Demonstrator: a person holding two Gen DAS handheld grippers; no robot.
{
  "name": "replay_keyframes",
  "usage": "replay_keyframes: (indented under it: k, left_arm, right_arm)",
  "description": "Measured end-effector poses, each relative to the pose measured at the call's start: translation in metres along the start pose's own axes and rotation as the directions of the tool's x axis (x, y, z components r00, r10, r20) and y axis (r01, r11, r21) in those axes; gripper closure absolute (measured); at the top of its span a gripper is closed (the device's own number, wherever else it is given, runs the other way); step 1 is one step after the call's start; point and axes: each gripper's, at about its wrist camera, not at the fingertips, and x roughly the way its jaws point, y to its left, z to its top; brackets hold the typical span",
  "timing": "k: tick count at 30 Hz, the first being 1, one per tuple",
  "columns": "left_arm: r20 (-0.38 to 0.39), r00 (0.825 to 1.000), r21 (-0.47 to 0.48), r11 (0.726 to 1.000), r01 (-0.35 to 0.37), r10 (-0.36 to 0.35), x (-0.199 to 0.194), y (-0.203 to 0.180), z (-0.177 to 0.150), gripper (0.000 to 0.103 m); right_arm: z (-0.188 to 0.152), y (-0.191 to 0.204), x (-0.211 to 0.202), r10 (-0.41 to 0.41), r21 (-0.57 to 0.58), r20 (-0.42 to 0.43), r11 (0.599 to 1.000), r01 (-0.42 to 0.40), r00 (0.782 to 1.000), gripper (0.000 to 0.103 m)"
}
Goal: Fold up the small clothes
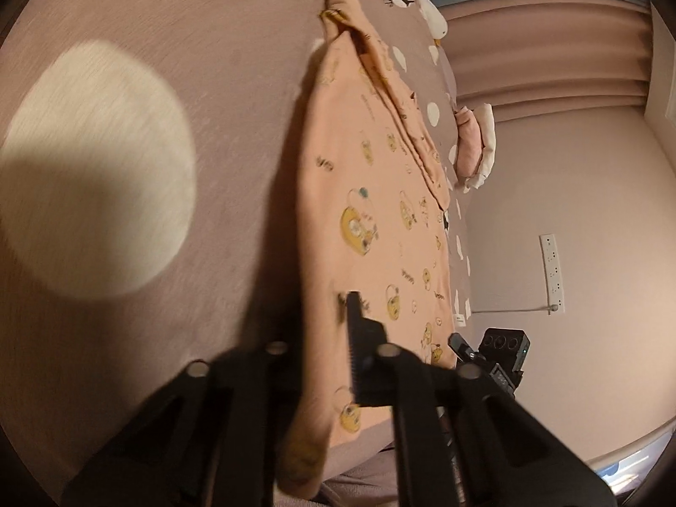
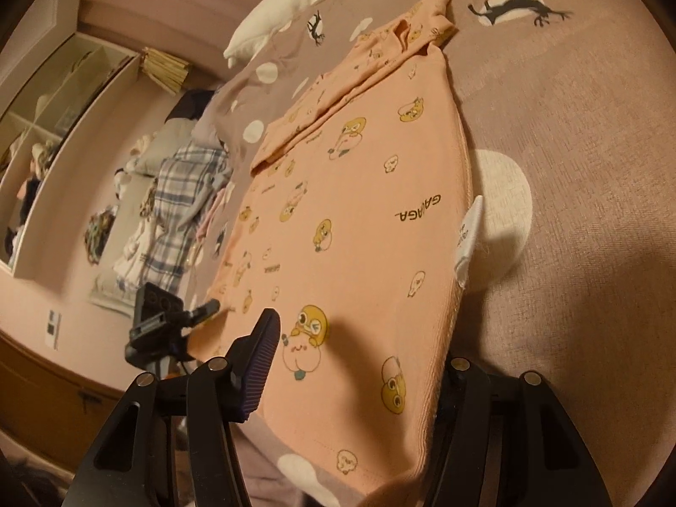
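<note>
Polka-dot bedding [image 2: 591, 148] carries the peach shirt [image 2: 359, 211], spread flat with a sleeve folded over. Left gripper [image 1: 344, 317] is clamped on the shirt's edge. Right gripper [image 2: 359, 363] straddles the hem, jaws apart.

"GAGAGA", seemingly, on the peach shirt [image 2: 380, 211]

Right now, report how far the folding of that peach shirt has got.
Done: the peach shirt lies flat on the spotted bedcover with one sleeve folded in over its body. In hand: the left tongs are shut on its near edge; the right tongs stand open around the opposite near corner, not pinching. Left: probably folding the near edge up toward the far end.
</note>
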Motion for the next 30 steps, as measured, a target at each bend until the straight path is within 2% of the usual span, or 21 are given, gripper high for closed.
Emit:
replay_keyframes:
  k: [5,7,12,17,30]
  left_arm:
    - [0.024,0.999,-0.066,0.997,0.030,-0.029,-0.005,0.007,-0.005,0.102]
    - [0.027,0.999,-0.070,0.997,0.036,-0.034,-0.004,0.005,-0.008,0.102]
    - [0.019,0.994,-0.104,0.989,0.109,-0.108,-0.004,0.003,0.000,0.103]
    - [0.053,0.984,-0.070,0.983,0.172,-0.169,-0.008,-0.012,0.006,0.103]
    - [0.087,0.964,0.057,0.967,0.248,-0.252,-0.017,-0.054,0.029,0.103]
  right_arm:
    - [-0.006,-0.011,-0.004,-0.010,0.043,0.013,0.999,0.009,1.000,0.081]
    - [-0.008,-0.015,-0.005,0.001,0.059,0.025,0.998,-0.002,1.000,0.085]
    - [-0.009,-0.012,-0.007,0.031,0.047,0.038,0.998,-0.033,0.999,0.087]
    - [0.000,-0.008,-0.015,0.087,0.047,0.090,0.995,-0.091,0.992,0.088]
    - [0.026,0.016,-0.028,0.135,-0.037,0.194,0.991,-0.130,0.972,0.088]
